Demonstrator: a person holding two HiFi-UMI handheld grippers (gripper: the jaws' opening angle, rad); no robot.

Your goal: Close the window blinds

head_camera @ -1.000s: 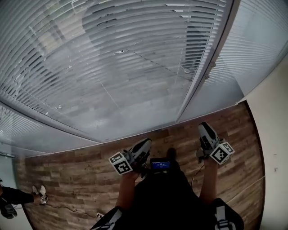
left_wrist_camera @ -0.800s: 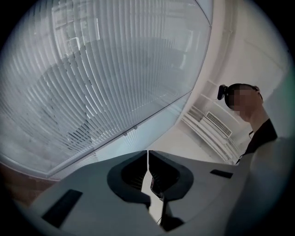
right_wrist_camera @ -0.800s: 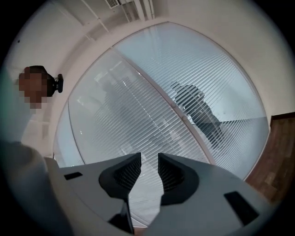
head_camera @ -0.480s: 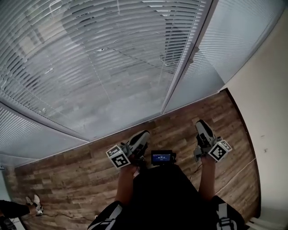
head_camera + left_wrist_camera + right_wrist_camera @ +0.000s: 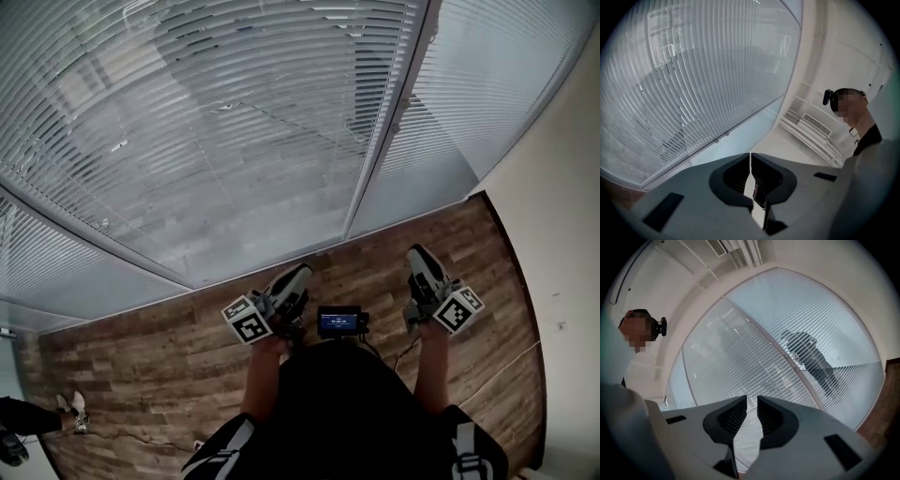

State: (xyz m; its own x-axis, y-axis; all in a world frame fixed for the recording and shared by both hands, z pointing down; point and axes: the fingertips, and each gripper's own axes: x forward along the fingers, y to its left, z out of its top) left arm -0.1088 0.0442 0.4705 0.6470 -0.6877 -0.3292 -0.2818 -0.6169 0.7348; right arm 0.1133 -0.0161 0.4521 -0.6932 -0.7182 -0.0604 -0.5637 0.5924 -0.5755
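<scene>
Head view: window blinds [image 5: 234, 122] fill the wall ahead (slats angled, light showing between them). My left gripper [image 5: 298, 274] and right gripper [image 5: 415, 253] sit low over the wood floor [image 5: 141, 356], well apart from the blinds.

Left gripper view: jaws clenched together, nothing held.

Right gripper view: jaws have just been closing. A narrow gap remains with nothing in it, blinds beyond.

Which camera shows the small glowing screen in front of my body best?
The head view: the small screen sits unobstructed just ahead of the dark torso, facing the camera. Neither gripper view shows it; both face the blinds.
</scene>
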